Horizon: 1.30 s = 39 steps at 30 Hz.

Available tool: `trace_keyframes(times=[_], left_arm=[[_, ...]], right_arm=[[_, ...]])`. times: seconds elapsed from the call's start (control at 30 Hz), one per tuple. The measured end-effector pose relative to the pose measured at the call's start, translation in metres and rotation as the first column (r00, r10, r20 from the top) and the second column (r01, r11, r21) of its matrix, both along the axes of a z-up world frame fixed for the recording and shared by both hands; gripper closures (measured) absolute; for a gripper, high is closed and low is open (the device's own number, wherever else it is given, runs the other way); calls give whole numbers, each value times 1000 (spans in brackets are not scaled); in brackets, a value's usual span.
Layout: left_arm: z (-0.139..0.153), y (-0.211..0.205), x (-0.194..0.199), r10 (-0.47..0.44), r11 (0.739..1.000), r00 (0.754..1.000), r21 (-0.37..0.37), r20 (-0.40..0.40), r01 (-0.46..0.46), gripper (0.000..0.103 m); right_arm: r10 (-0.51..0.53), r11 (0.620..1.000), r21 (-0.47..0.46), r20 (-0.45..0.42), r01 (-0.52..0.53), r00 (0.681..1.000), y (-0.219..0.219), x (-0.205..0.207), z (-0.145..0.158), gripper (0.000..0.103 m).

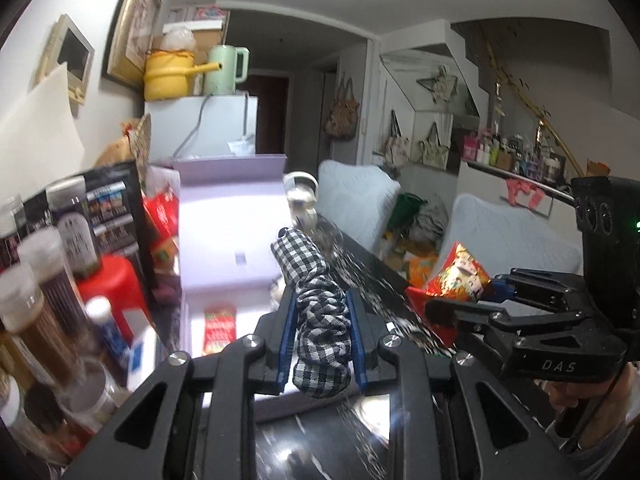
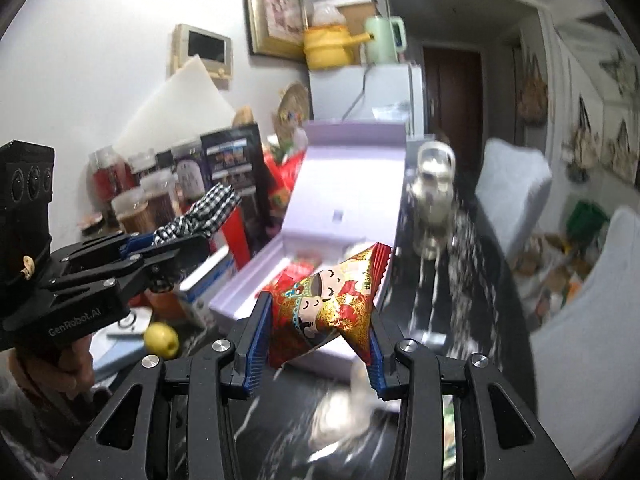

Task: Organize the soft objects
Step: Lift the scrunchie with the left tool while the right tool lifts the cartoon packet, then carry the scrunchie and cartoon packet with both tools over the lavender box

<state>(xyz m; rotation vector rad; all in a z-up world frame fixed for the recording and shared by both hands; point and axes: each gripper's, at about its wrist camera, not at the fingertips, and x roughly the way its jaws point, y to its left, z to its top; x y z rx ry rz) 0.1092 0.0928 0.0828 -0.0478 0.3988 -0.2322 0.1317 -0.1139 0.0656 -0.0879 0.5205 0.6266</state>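
My left gripper is shut on a black-and-white checked scrunchie, held above the dark table; it also shows in the right wrist view. My right gripper is shut on a red and gold cartoon-print pouch, which also shows in the left wrist view. An open pale lilac box stands ahead of both, lid upright; in the right wrist view the box holds red packets.
Jars and a red container crowd the left side. A silver teapot stands on the dark marble table right of the box. A yellow fruit lies at the left. Chairs stand beyond the table.
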Motion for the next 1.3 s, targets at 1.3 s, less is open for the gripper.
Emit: trace_keyframes(times=[1.3], left_arm=[[-64, 60, 185, 196, 981, 948, 49, -251, -189, 79]], right_arm=[[55, 997, -52, -132, -62, 990, 91, 192, -54, 62]])
